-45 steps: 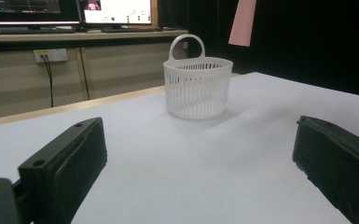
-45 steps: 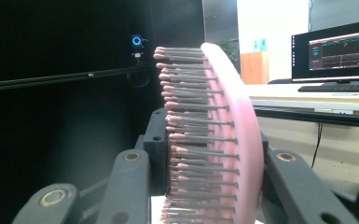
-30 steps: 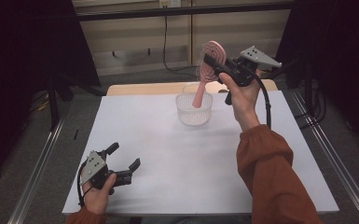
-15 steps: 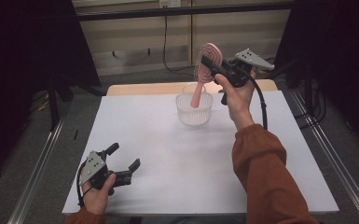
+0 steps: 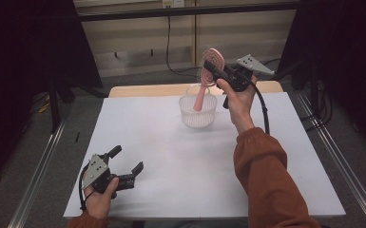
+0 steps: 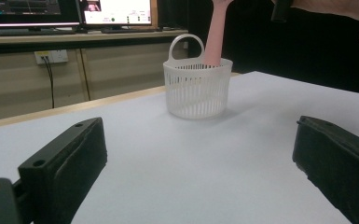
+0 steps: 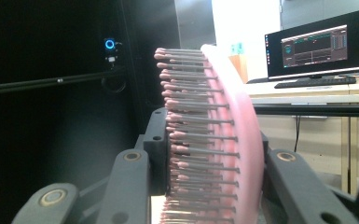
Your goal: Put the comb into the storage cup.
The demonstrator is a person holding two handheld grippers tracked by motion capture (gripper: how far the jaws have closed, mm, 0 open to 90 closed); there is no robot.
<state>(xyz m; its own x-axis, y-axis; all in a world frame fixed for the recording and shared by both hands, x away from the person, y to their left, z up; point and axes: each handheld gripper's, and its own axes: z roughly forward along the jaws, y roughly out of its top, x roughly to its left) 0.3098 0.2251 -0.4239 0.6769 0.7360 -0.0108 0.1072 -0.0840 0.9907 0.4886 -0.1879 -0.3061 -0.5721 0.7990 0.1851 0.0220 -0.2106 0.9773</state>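
a pink hairbrush (image 5: pixel 208 71) with a round head of pink-tipped bristles stands nearly upright, head up, its handle end down inside a small white slotted basket (image 5: pixel 198 114) with a loop handle. the basket sits upright on the white table (image 5: pixel 171 156), near the middle of its far edge.

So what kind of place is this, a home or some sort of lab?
Most likely a lab or recording workroom, not a home: computer monitors showing readouts stand on a desk behind, black curtains flank the white table, and metal rails run along the floor beside it.
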